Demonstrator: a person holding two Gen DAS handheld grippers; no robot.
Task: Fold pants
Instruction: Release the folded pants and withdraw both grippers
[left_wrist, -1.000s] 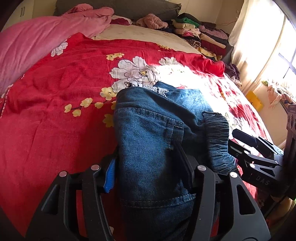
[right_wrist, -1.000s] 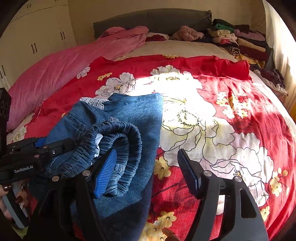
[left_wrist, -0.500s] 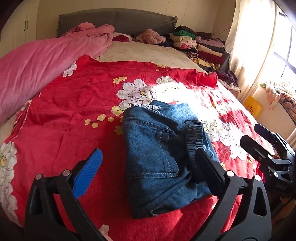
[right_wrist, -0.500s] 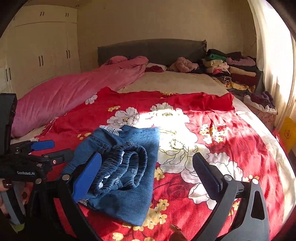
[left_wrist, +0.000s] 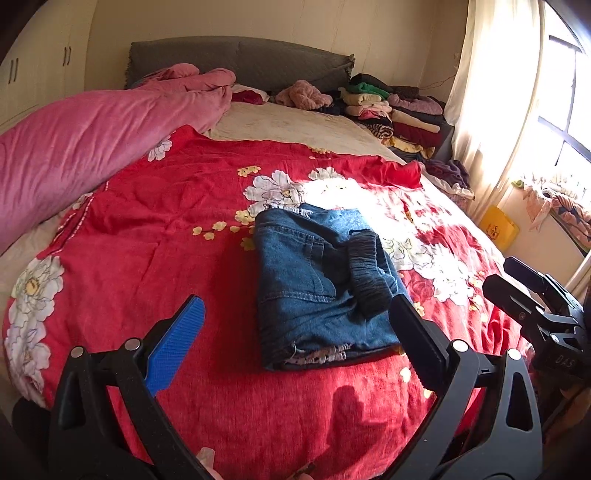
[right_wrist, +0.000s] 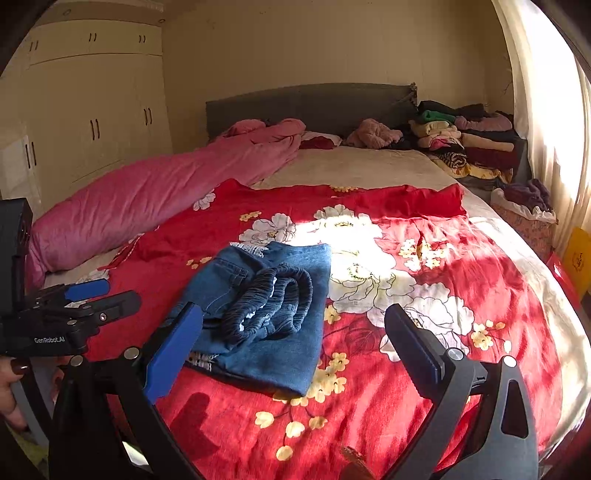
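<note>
Left wrist view: pants (left_wrist: 317, 284) folded on red blanket (left_wrist: 147, 236). Left tongs (left_wrist: 295, 339) and right tongs (right_wrist: 291, 343) both released, clear of denim, holding nothing.

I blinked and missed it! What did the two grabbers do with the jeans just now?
The left grabber let go of the jeans and both grabbers pulled back, open; the right grabber holds nothing. The jeans stayed folded on the red blanket.

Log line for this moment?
pants: folded, flat on red blanket | left tool: open, empty | right tool: open, empty
</note>
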